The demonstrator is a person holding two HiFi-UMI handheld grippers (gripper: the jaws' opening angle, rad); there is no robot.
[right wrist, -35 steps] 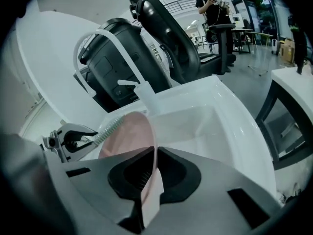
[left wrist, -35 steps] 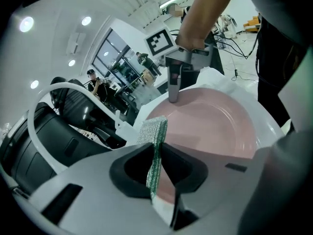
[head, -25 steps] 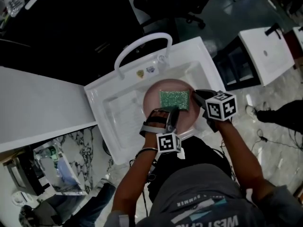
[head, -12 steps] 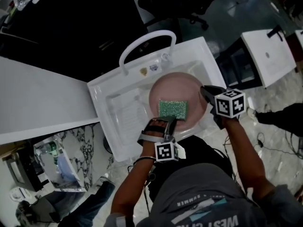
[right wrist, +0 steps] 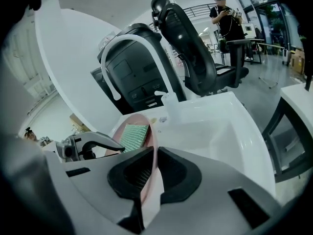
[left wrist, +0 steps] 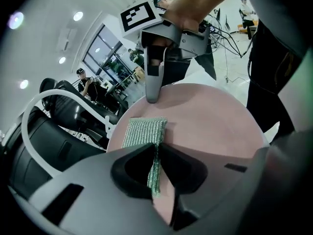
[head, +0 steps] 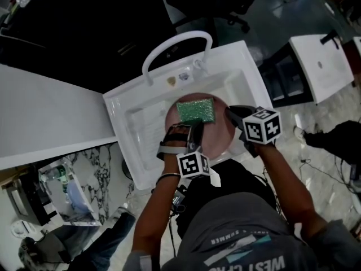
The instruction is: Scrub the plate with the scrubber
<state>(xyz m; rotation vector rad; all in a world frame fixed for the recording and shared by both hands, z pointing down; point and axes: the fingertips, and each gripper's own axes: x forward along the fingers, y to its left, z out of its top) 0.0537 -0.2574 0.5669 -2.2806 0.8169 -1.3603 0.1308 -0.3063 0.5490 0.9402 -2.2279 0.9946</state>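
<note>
The pink plate (head: 211,138) is round, smooth and shallow, and it sits tilted over the white sink (head: 135,117), not flat on the bottom. The right tongs (head: 232,114) pinch its rim at the right side, with the edge running straight between the jaws. The green scrubber (head: 196,110) is a rectangular, glittery mesh pad lying flat against the plate's face, up at the far edge nearest the faucet. The left tongs (head: 196,130) clamp its near edge, so the thin pad stands between the closed jaws.
</note>
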